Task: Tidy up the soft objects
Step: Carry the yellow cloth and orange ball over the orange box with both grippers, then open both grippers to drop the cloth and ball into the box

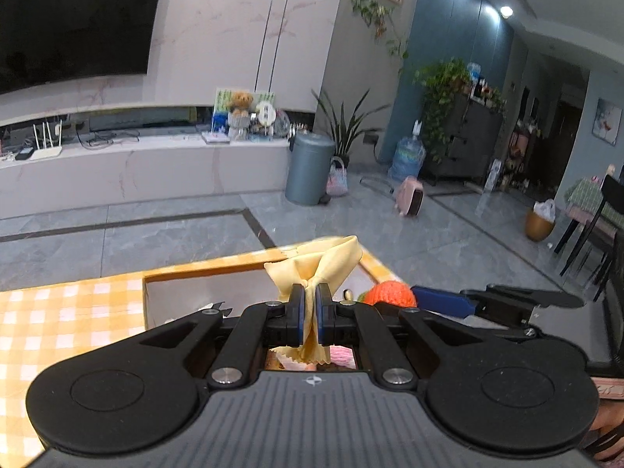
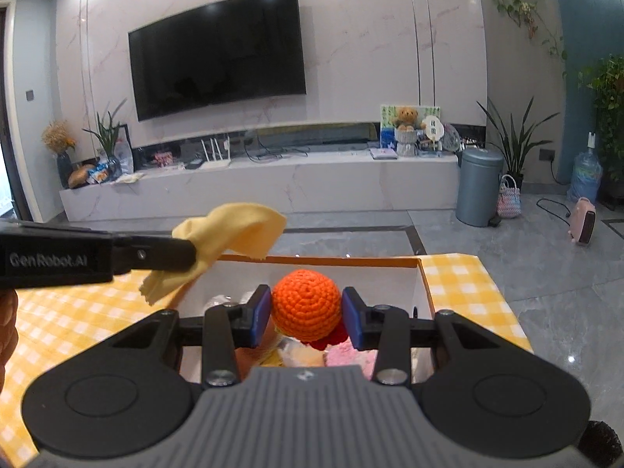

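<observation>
Both hands are loaded and hanging over the box (image 2: 423, 288), the orange-rimmed one with white walls sitting on the yellow checked surface (image 2: 460, 273). Left gripper (image 1: 310, 310) has its jaws pinched nearly shut on a thin yellow cloth (image 1: 316, 263), which bunches at the pads and fans out above and below them. Right gripper (image 2: 306, 314) has its jaws partly open around a crocheted orange ball (image 2: 306, 304), both blue pads pressing its sides, with a bit of red yarn hanging under it.

The relation that matters: both things sit straight above the box opening, so my guess is the next move is just letting go downward. From the right wrist view the cloth hangs over the box's left rim, while the ball is over the middle. Inside the box I can make out pink and pale fuzzy things, too hidden to name.

Cloth is limp with zigzag-cut edges; ball is round, nubbly and squashy.
</observation>
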### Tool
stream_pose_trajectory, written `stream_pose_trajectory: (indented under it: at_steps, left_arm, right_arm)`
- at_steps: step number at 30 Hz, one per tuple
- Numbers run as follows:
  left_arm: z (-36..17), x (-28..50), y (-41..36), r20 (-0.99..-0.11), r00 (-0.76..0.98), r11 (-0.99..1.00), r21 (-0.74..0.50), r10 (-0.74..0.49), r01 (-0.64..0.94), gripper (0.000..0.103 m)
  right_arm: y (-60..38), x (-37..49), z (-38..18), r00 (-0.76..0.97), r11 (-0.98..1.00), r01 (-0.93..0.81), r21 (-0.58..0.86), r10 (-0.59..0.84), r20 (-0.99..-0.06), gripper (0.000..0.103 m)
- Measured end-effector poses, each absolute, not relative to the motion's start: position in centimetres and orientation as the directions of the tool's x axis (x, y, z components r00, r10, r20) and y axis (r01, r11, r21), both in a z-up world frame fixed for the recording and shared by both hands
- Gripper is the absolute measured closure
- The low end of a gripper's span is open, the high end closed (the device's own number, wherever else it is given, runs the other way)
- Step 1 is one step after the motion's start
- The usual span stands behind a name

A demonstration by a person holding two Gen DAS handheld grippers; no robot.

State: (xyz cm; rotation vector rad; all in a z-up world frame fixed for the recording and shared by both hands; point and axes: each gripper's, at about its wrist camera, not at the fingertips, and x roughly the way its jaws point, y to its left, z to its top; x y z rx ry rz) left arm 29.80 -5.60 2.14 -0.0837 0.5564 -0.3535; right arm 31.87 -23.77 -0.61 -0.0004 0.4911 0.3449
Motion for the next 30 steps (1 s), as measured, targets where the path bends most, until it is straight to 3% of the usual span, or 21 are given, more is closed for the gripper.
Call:
stream_pose_trajectory:
  at_steps: [11,17,20,22,25,30]
  left_arm:
    - [-3.2,33.5,-5.2,-0.620,0.722,0.951,-0.170,-0.306,0.257,0.097]
    - [-3.6,33.8,-5.0,-0.646,0.700,0.953,-0.212,-0.304,0.218,0.093]
    - [-3.2,34.0,-4.7,-0.643,0.704,0.953,-0.226,-0.303,0.203,0.065]
    - [-2.6,33.8,-4.1,-0.631,0.715,0.950,-0.260,-0.302,0.173,0.025]
    - [-1.5,33.6,-3.5,-0.609,0.732,0.941,-0.310,-0.306,0.136,0.016]
    - [1.1,31.9,-3.4,-0.579,0.757,0.941,-0.306,-0.304,0.144,0.015]
  right_arm:
    - [-23.4,36.8,-5.0,0.761,0.951,-0.308,0.036,0.269,-0.590,0.063]
    - [-23.5,37.0,-5.4,0.746,0.946,-0.320,0.045,0.281,-0.604,0.063]
    - [-23.4,36.7,-5.1,0.736,0.938,-0.347,0.031,0.292,-0.610,0.055]
    - [-23.4,36.3,-4.6,0.740,0.934,-0.356,0.013,0.291,-0.606,0.042]
    - [-23.5,36.0,-3.8,0.742,0.934,-0.357,0.005,0.287,-0.606,0.041]
    - [-24.2,34.0,-1.6,0.758,0.938,-0.345,0.033,0.299,-0.580,0.034]
